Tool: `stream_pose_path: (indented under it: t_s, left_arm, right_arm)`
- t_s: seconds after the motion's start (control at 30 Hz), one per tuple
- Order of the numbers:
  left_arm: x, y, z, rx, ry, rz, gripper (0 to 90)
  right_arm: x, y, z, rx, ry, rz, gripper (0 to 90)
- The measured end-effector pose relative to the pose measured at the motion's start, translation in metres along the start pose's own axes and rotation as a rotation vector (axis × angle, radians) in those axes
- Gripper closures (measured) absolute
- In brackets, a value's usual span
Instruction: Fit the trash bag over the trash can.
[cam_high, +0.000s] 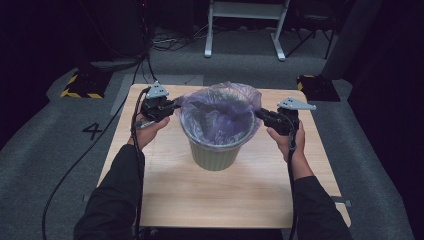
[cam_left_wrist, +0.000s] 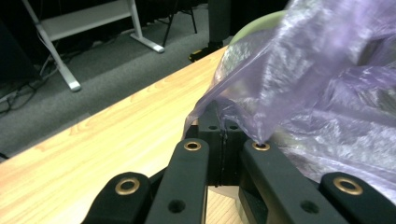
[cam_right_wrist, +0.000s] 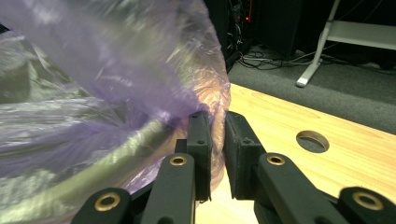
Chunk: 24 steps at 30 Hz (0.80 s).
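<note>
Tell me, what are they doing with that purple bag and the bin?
A person is fitting a thin purple plastic bag into a green bin that stands on a wooden table. The left gripper pinches the bag's edge on one side of the rim, and the right gripper pinches it on the opposite side. The bag already lines the inside of the bin, and its edge is bunched up above the rim.

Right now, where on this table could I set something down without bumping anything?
The near half of the table, between the bin and the front edge, is bare. So is the far right corner. It is crowded mid-table: the left tongs and right tongs both pinch the purple bag beside the bin.
</note>
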<state>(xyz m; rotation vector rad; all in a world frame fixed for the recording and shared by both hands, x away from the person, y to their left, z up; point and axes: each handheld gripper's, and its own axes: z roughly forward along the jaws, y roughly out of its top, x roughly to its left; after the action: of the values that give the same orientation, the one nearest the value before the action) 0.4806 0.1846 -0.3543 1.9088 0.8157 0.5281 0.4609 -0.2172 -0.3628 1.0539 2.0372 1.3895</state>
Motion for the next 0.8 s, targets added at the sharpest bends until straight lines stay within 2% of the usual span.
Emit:
stream_pose_path:
  t_s: [0.23, 0.4, 0.6, 0.63, 0.8]
  left_arm:
    - [0.01, -0.012, 0.006, 0.031, -0.024, -0.037, 89.9]
    - [0.014, -0.027, 0.019, 0.088, -0.04, -0.058, 89.9]
    - [0.014, -0.042, 0.029, 0.116, -0.071, -0.099, 89.9]
    - [0.015, -0.044, 0.031, 0.12, -0.079, -0.091, 89.9]
    - [0.011, -0.053, 0.036, 0.129, -0.114, -0.107, 89.9]
  right_arm:
    - [0.001, 0.0, 0.007, 0.021, -0.01, -0.017, 82.7]
    - [-0.003, -0.005, 0.015, 0.048, -0.01, -0.001, 85.3]
    - [-0.007, -0.012, 0.022, 0.08, -0.001, 0.017, 87.0]
    - [-0.007, -0.013, 0.023, 0.086, 0.004, 0.022, 87.0]
    - [-0.007, -0.018, 0.028, 0.122, 0.025, 0.022, 87.0]
